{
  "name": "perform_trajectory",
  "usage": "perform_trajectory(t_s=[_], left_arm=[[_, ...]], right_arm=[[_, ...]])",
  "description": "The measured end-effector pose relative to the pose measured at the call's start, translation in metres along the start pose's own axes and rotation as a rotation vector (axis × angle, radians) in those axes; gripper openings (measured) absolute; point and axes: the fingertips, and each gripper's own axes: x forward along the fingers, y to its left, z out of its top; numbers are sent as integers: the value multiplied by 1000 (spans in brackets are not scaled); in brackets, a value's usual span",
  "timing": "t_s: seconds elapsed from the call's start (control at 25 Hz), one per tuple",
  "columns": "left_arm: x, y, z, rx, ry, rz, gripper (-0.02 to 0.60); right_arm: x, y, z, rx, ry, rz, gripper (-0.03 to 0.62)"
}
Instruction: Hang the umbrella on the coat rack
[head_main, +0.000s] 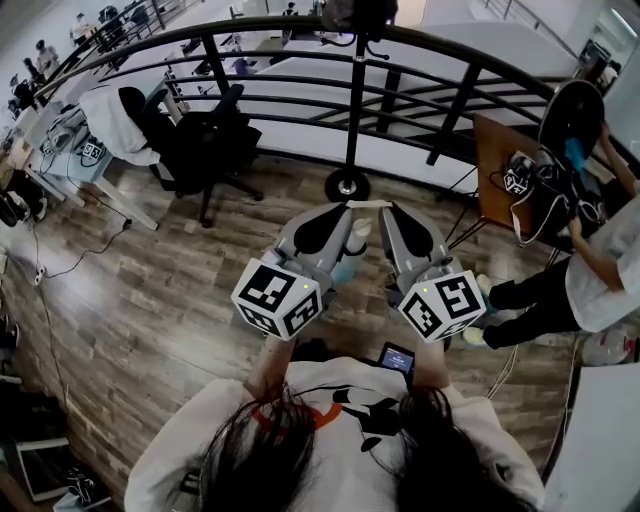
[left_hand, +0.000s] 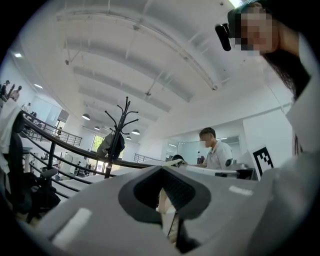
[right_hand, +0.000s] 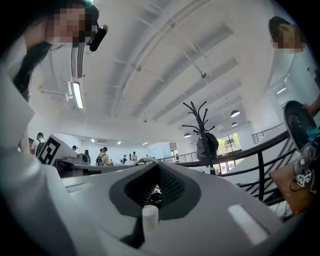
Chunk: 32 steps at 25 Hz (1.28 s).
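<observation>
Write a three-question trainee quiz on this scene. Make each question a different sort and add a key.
1. True or false: the umbrella already hangs on the coat rack.
2. What hangs on the coat rack now? A) a dark bag or garment B) a red hat C) nothing
3. Fill in: the umbrella's strap is gripped by ___ tongs (left, right or both).
Key: 1 false. 2 A. 3 both: the left tongs and the right tongs are each shut on it.
</observation>
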Motion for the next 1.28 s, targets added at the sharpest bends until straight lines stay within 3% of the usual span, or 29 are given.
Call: perform_trajectory(t_s=[0.52,0.88,1.28], left_arm=[[-8,42,-3,-10,16,-64,0],[-7,71,-14,-57,42,-79,0],[29,98,-23,-71,42,-54,0]], right_arm=[[40,11,-15,79,-39,-38,21],[62,12,-33,89,7,-78,21],[94,-24,-41,95,20,-53,21]])
